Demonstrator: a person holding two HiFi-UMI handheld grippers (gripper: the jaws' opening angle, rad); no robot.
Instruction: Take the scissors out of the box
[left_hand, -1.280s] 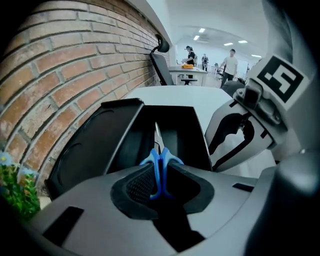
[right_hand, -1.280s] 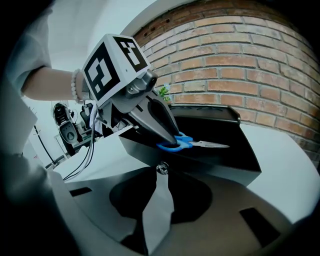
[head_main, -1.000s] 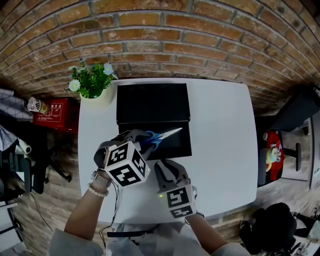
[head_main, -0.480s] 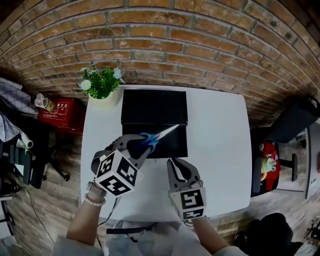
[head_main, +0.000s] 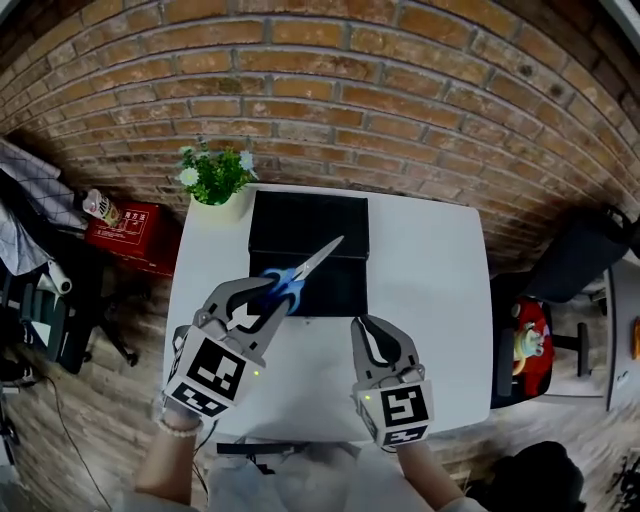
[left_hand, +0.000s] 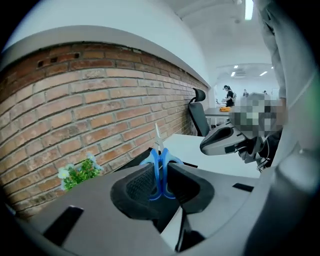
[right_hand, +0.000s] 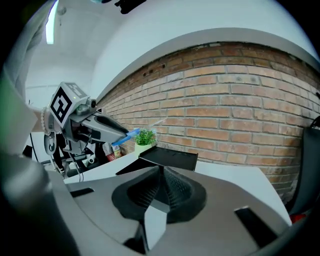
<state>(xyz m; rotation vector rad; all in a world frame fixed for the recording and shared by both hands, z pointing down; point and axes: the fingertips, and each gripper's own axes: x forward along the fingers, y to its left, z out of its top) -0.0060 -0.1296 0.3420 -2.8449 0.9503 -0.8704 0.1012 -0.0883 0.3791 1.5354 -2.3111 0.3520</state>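
Blue-handled scissors are clamped by their loops between the left gripper's pads. The slim steel blades are closed and point away past the jaws, above the black box just ahead. With only the handles pinched, the pair could pivot or slip free if tilted. The right gripper, alongside, is closed and empty.

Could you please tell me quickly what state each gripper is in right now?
Left gripper: closed on the scissors, at the blue handles.
Right gripper: closed, empty.
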